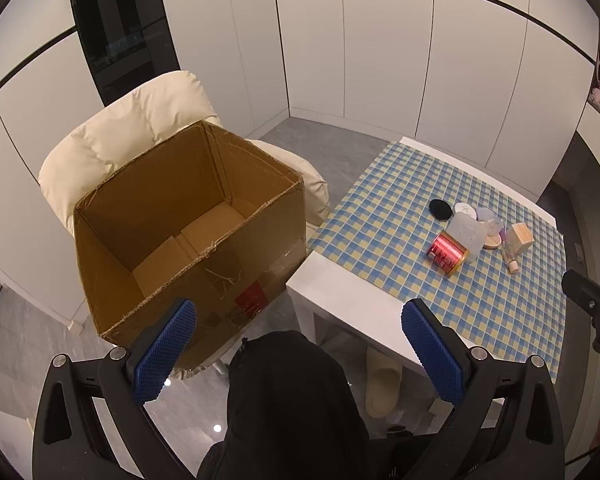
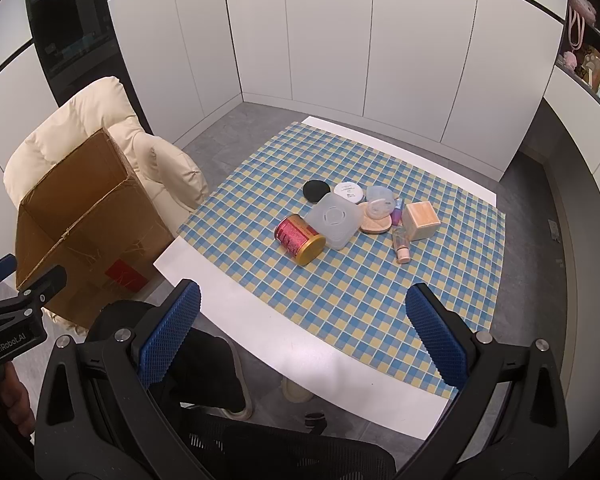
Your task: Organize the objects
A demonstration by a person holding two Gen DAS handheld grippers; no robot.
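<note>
The left tongs (image 1: 299, 344) and right tongs (image 2: 303, 332) both stand wide open and empty above the near edge of the bench (image 2: 260, 332). "GenRobot.AI" is legible on the left tool only in the right wrist view, where the red can (image 2: 299, 239), clear lidded container (image 2: 334, 220) and wooden box (image 2: 421, 221) cluster on the checked cloth (image 2: 340, 300). Only the left wrist view looks into the empty cardboard box (image 1: 188, 224) on the cream armchair (image 1: 112, 136).

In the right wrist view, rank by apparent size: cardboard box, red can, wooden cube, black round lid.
Largest to smallest as they look:
1. cardboard box, by far, though it also sits nearer the camera.
2. red can, lying on its side.
3. wooden cube.
4. black round lid.
The cube and the lid are close, so that order is unsure.
</note>
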